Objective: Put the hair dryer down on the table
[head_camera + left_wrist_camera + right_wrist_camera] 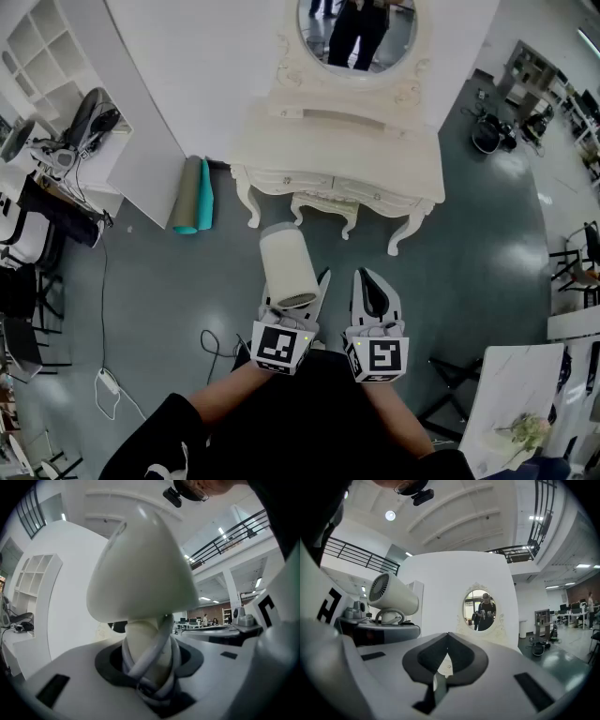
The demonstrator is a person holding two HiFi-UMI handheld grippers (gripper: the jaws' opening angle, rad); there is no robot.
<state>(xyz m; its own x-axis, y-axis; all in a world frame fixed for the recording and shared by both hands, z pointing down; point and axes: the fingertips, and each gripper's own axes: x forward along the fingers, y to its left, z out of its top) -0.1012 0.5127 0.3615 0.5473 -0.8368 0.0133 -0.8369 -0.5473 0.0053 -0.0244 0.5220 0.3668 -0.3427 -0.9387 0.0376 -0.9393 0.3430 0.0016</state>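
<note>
While both arms reach out level, side by side, the left gripper (298, 302) pinches the handle of the white hair dryer (284, 262), up in the air. At its 3 o'clock, the right gripper (371, 281) is pressed together, empty. The table (375, 159) stands ahead at 12 o'clock.

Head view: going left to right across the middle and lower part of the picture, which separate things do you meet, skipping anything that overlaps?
rolled mats → hair dryer → right gripper → marble tabletop
</note>
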